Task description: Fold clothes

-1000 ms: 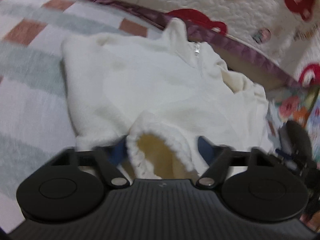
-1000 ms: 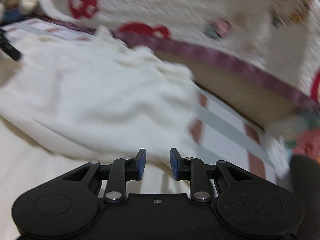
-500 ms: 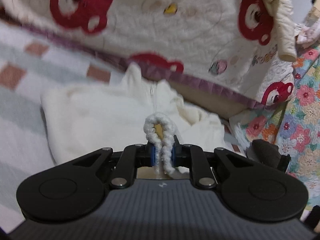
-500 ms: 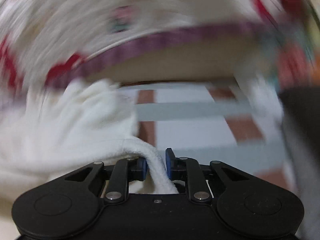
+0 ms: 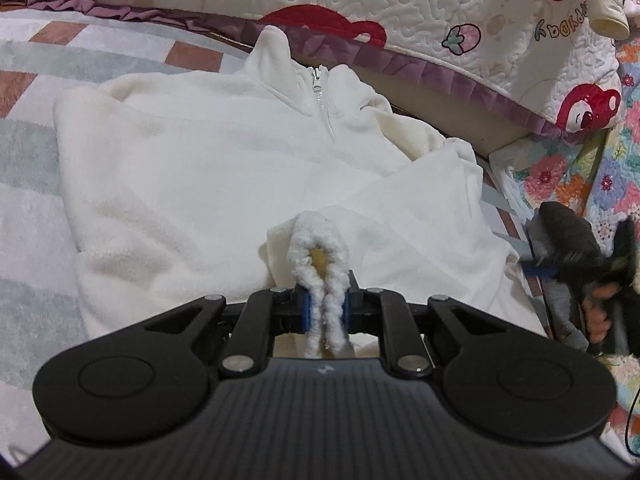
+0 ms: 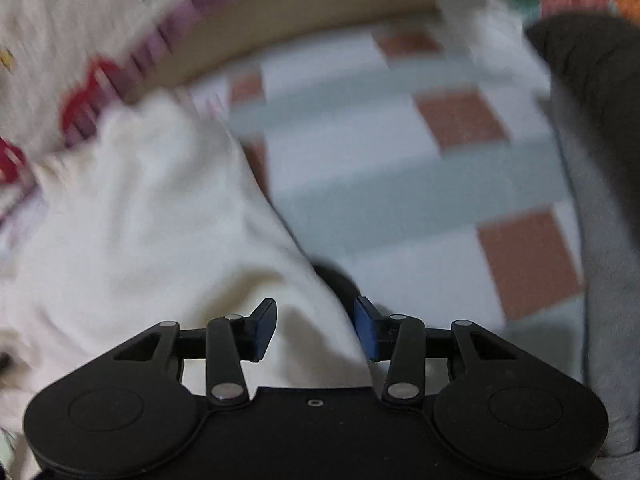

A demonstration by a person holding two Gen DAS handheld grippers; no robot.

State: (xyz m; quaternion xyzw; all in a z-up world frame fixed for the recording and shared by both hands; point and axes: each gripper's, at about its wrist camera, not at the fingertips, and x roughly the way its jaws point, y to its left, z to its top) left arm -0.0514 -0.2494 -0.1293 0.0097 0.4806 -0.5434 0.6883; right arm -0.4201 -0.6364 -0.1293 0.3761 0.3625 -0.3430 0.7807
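A cream fleece pullover (image 5: 208, 168) with a short zip collar (image 5: 320, 92) lies front-up on a checked bedspread (image 5: 32, 216). My left gripper (image 5: 325, 312) is shut on the pullover's fuzzy sleeve cuff (image 5: 318, 248), which is folded over the body near the hem. In the blurred right wrist view, my right gripper (image 6: 315, 330) stands open over the right edge of the pullover (image 6: 140, 240), with cloth lying between its fingers but not pinched. The right gripper also shows at the far right of the left wrist view (image 5: 580, 264).
A quilt with red bear prints (image 5: 400, 4) and a purple ruffle (image 5: 420, 68) runs along the back. A floral quilt (image 5: 568, 176) lies at the right. A person's grey-clad leg (image 6: 600, 200) borders the bedspread (image 6: 400, 160) on the right.
My left gripper shut on the sleeve cuff, lifted it, then lowered it over the pullover's body. My right gripper briefly shut on the garment's edge and is open again.
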